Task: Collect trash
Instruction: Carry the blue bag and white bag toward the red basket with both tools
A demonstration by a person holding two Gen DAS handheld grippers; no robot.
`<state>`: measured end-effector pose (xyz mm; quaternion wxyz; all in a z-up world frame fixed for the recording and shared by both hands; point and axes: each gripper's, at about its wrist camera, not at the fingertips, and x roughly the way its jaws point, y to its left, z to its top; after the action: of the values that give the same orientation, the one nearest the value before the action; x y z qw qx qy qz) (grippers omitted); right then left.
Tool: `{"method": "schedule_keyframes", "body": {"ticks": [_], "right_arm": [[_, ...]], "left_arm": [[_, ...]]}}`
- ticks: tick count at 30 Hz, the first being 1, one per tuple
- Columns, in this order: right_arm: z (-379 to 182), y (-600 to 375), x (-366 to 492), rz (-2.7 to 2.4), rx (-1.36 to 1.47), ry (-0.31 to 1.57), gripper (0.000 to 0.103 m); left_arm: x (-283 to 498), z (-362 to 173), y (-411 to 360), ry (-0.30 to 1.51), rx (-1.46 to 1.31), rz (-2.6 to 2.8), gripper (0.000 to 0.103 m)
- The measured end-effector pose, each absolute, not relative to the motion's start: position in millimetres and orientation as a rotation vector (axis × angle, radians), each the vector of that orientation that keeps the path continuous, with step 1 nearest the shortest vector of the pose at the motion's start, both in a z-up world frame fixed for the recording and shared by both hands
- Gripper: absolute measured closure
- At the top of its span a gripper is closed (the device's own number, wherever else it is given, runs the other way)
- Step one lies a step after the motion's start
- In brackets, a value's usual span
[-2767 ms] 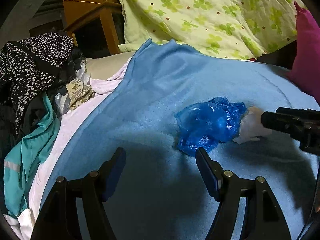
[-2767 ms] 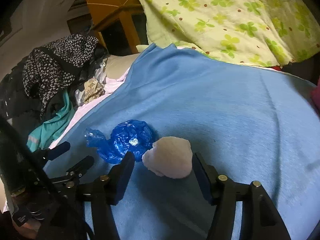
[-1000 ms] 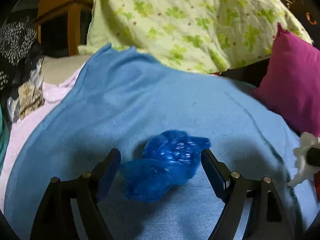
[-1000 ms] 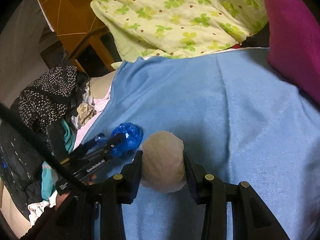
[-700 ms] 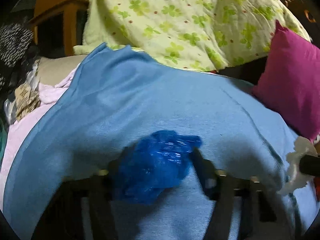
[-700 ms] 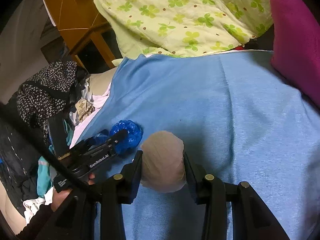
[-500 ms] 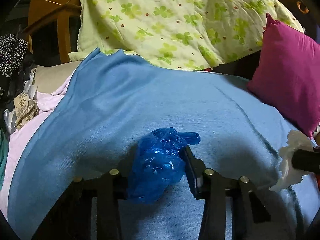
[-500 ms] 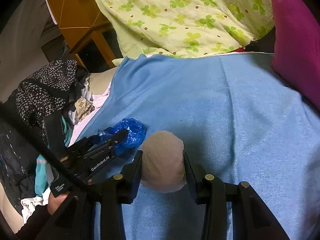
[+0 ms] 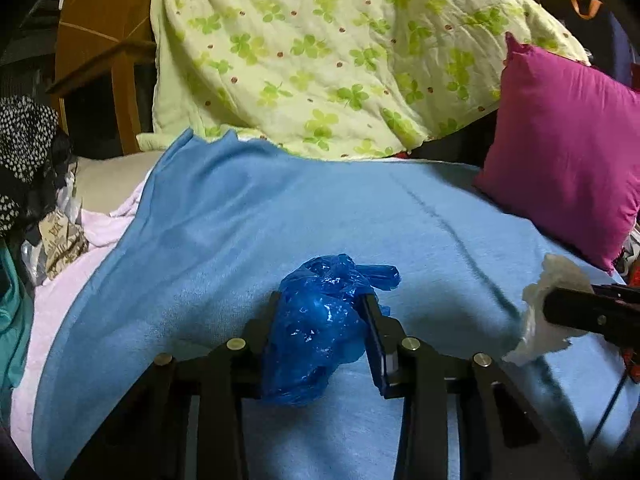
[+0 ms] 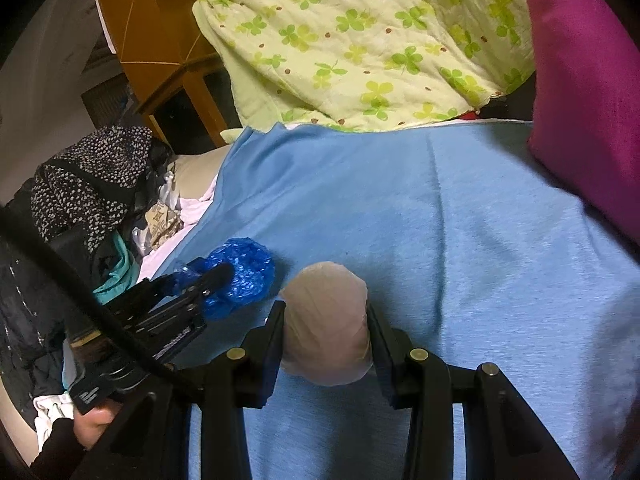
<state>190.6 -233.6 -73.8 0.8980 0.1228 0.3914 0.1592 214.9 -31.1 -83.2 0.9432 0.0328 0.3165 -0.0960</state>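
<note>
A crumpled blue plastic bag (image 9: 316,328) sits between the fingers of my left gripper (image 9: 320,300), whose jaws are closing and press on its sides, a little above the light blue blanket (image 9: 280,208). From the right wrist view the same bag (image 10: 244,276) bulges past the left gripper's tips at the left. My right gripper (image 10: 326,308) is shut on a pale wad of tissue (image 10: 326,320), held just over the blanket. That wad (image 9: 536,320) also shows at the right edge of the left wrist view.
A magenta pillow (image 9: 560,148) lies at the right and a green clover quilt (image 9: 340,60) at the back. A heap of clothes (image 10: 88,188) and wrappers is piled along the left edge, with brown wooden furniture (image 10: 160,32) behind it.
The left gripper's jaws have come together on the blue bag and lifted it slightly off the blanket. The right gripper has kept still with the tissue wad.
</note>
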Motion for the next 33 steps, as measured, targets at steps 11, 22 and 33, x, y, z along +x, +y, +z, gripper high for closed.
{"method": "schedule_keyframes", "body": {"ticks": [11, 22, 33], "right_arm": [[-48.1, -265.7, 140.7, 0.251, 0.219, 0.701, 0.061], [-19.5, -327.1, 59.1, 0.136, 0.241, 0.63, 0.061], [9.8, -358.9, -14.8, 0.102, 0.233, 0.59, 0.061]], "left_arm": [[169.5, -54.7, -53.9, 0.637, 0.068, -0.197, 0.064], [109.6, -39.0, -84.3, 0.657, 0.039, -0.221, 0.065], [43.6, 3.2, -134.5, 0.58, 0.129, -0.302, 0.064]]}}
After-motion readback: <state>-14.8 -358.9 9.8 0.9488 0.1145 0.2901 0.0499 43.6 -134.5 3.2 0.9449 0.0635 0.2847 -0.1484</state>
